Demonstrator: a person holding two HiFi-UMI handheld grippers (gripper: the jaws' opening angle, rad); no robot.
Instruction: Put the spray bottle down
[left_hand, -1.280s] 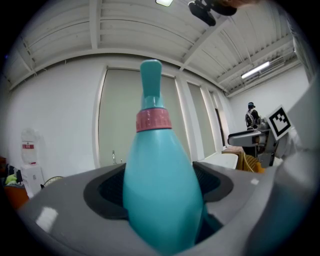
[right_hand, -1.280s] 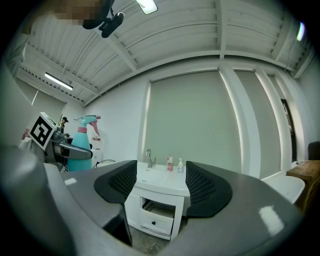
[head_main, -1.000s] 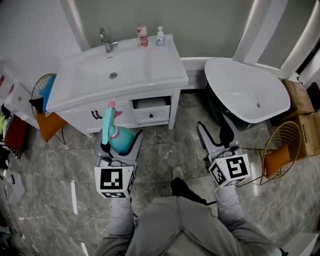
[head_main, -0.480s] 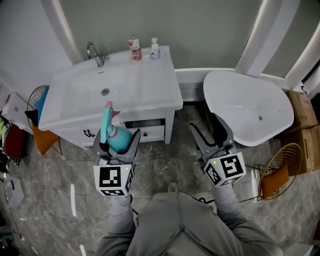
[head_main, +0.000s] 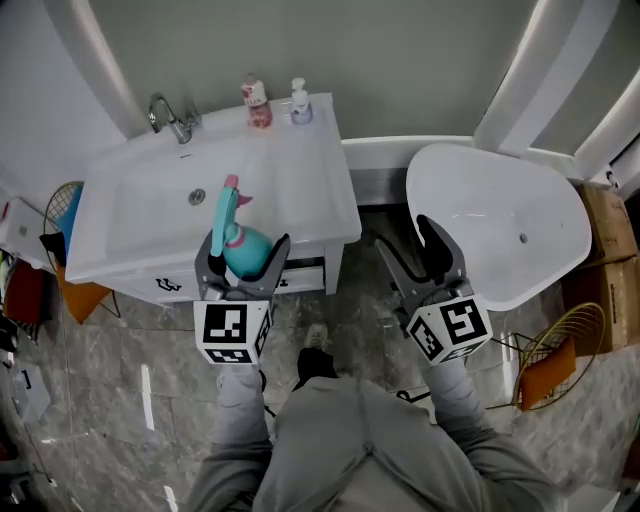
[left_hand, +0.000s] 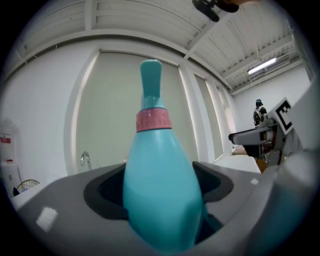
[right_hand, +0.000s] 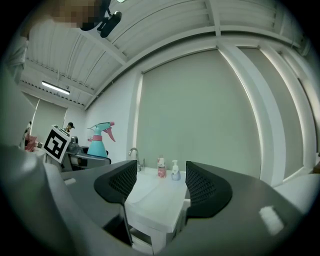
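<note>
One spray bottle (head_main: 236, 243) in left gripper (head_main: 244, 252)

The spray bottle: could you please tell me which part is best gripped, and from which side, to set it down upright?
Grip the spray bottle's wide teal body, below the pink collar, from the side, as the left gripper does now, one jaw on each flank. It stands upright there; the neck is thin and the trigger sticks out sideways.
</note>
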